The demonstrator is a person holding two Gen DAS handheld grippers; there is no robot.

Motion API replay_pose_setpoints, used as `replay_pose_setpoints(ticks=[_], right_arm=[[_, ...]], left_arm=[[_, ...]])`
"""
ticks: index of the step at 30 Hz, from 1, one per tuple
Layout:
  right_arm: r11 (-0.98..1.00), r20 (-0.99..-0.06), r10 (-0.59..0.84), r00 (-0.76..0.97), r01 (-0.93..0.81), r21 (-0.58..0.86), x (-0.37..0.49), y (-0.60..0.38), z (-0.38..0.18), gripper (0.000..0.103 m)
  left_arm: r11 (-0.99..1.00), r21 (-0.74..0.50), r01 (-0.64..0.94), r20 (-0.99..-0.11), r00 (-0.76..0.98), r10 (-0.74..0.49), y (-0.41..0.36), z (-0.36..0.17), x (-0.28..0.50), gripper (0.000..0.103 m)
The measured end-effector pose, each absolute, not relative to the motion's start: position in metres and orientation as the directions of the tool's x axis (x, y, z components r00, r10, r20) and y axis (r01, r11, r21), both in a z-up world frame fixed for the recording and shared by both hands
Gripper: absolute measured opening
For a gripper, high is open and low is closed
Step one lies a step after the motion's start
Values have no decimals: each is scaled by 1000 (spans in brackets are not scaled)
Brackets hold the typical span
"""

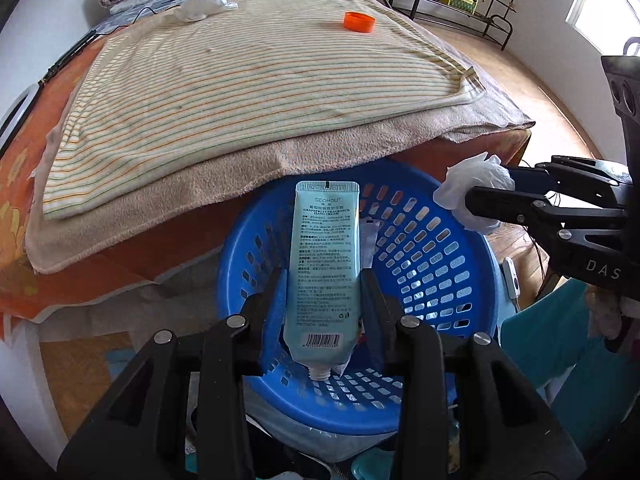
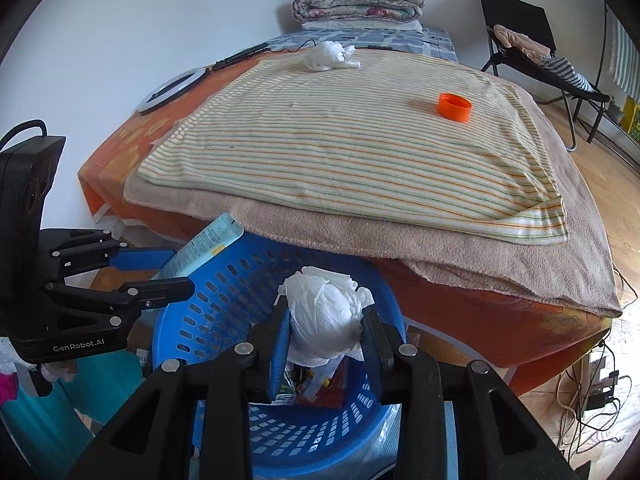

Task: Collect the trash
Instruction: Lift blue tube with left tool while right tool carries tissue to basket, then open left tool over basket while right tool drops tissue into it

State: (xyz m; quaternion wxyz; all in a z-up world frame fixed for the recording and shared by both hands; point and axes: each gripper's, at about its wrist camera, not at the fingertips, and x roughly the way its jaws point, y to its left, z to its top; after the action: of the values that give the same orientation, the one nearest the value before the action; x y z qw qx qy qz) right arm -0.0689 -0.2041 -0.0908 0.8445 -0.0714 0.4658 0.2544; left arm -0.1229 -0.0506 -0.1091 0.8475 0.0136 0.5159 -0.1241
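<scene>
The blue basket (image 1: 440,248) stood at the bed's (image 2: 520,320) near edge, wrappers inside. Over it, the left gripper's (image 1: 326,280) fingers clamped a hand cream tube (image 1: 326,248); the right gripper's (image 2: 326,320) clamped a crumpled tissue (image 2: 324,320). An orange cap (image 2: 454,107) and another tissue (image 2: 328,56) lay on the striped towel (image 2: 340,152).

We hold a cream tube (image 1: 326,264) and a crumpled tissue (image 2: 325,316) side by side over the basket (image 1: 440,264), which sits below the bed's near edge. On the striped towel (image 1: 240,92), a bottle cap (image 1: 359,22) lies at one o'clock, another tissue wad (image 1: 204,2) at eleven.
</scene>
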Motion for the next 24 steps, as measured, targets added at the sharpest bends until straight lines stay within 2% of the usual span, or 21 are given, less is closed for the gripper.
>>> replay_pose_setpoints(ticks=[24], right_arm=[[856, -867, 346, 358, -500, 135, -80, -196, -127, 36]], left_arm=[[971, -103, 213, -919, 353, -175, -58, -141, -121, 36]])
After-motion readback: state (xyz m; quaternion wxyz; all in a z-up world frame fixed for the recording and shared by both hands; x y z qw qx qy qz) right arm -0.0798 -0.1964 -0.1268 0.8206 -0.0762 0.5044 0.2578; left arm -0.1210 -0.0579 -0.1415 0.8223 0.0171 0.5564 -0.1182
